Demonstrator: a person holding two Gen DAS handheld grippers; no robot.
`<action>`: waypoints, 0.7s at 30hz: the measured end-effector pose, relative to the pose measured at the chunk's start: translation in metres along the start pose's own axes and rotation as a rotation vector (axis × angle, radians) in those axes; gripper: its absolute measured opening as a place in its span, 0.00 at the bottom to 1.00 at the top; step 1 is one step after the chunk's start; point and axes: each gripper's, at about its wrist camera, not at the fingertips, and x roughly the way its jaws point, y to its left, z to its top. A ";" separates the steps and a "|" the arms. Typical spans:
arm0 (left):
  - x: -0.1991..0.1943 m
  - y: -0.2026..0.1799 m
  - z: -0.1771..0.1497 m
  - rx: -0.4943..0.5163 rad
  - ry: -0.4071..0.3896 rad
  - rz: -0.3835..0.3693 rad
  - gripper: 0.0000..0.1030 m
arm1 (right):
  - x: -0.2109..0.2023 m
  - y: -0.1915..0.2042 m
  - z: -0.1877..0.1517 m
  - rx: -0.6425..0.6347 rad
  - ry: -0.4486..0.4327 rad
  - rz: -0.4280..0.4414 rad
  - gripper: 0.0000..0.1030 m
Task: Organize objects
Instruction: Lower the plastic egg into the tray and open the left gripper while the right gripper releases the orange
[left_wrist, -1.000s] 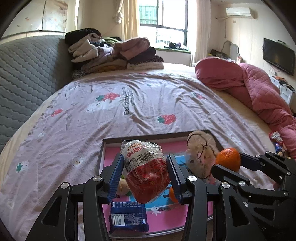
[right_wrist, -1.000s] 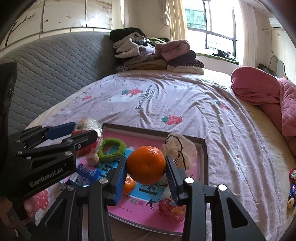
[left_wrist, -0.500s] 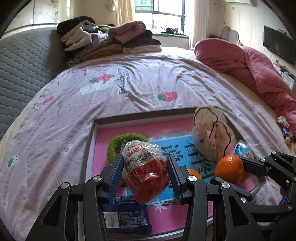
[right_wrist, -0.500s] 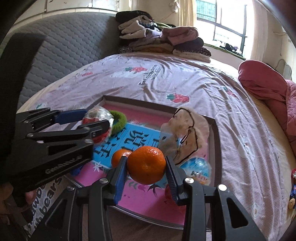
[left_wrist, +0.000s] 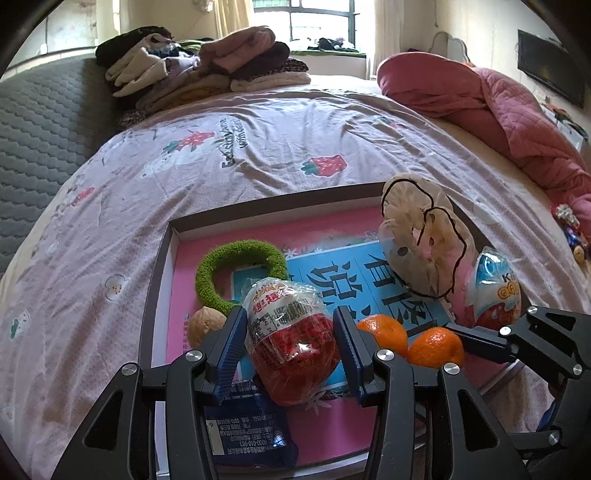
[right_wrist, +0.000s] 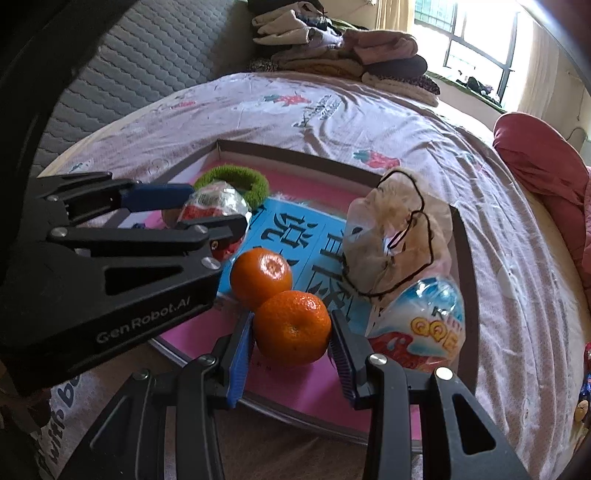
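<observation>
Snack egg (left_wrist: 291, 339) and orange (right_wrist: 291, 334) over tray (left_wrist: 162, 258)

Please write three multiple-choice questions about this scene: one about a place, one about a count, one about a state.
1. Where does the green ring lie?
A. in the tray
B. on the clothes pile
C. on the pink quilt

2. How many oranges show?
A. one
B. two
C. four

3. What do the right tongs hold?
A. nothing
B. a walnut
C. an orange

Answers:
1 A, it rests inside the tray rim.
2 B, a held orange and a loose orange.
3 C, both pads press on it.
</observation>
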 end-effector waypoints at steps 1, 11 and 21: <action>0.000 -0.001 -0.001 0.005 0.000 0.003 0.48 | 0.000 -0.001 -0.001 0.009 0.000 0.006 0.40; -0.002 0.005 -0.007 -0.044 0.034 -0.046 0.54 | 0.001 -0.008 -0.003 0.050 0.025 0.036 0.40; -0.006 0.009 -0.011 -0.067 0.044 -0.052 0.62 | -0.008 -0.008 -0.002 0.028 0.020 -0.012 0.53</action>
